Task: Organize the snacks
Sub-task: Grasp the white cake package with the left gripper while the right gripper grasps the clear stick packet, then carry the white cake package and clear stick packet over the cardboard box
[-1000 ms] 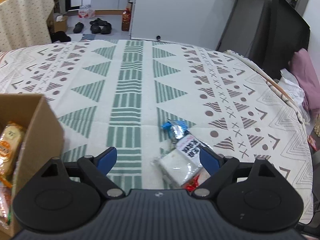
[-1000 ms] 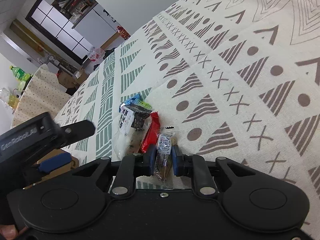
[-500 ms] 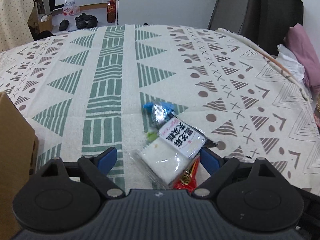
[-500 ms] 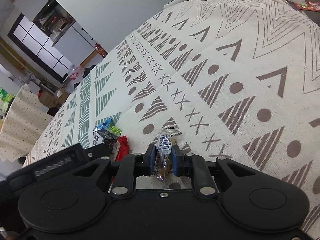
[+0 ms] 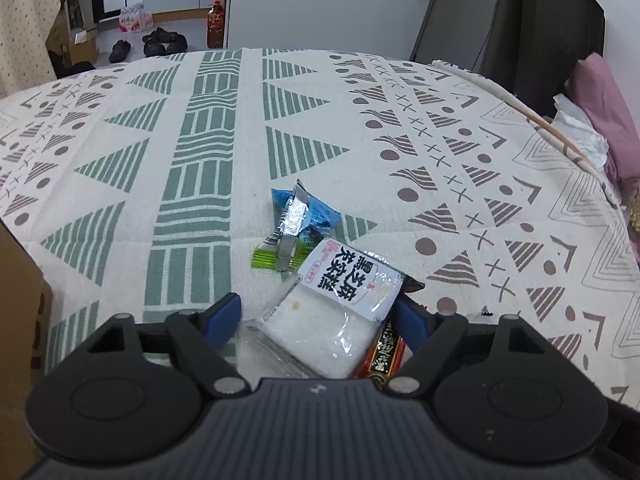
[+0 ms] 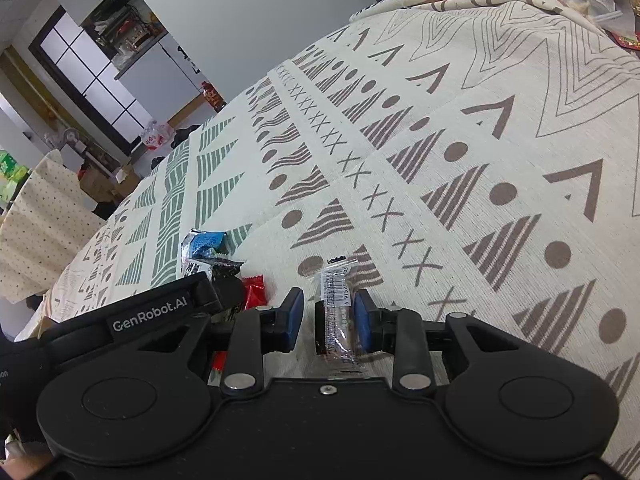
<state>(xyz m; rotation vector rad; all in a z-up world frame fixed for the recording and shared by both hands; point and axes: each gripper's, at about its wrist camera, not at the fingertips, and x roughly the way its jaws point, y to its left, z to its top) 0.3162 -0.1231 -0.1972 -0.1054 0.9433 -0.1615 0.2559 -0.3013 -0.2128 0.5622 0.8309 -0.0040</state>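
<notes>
White rice-cake packet (image 5: 332, 312) with the black-lettered label lies between the fingers of my left gripper (image 5: 316, 320), whose jaws have just been closing in from wide; a gap shows at the left pad, and on the right I cannot quite tell whether the pad touches yet. The packet's long axis runs slantwise, from near-left to far-right, so my jaws meet it across its short side. It sits on the patterned cloth (image 5: 208, 168), overlapping a red wrapper (image 5: 380, 356), with the blue and silver sachet (image 5: 300, 212) just beyond. My left hand is plainly the nearer one for it. My right gripper (image 6: 328, 316) has just been opening: the small clear-wrapped dark bar (image 6: 336, 312) stands between its pads, leaning on the right one, clear of the left.
</notes>
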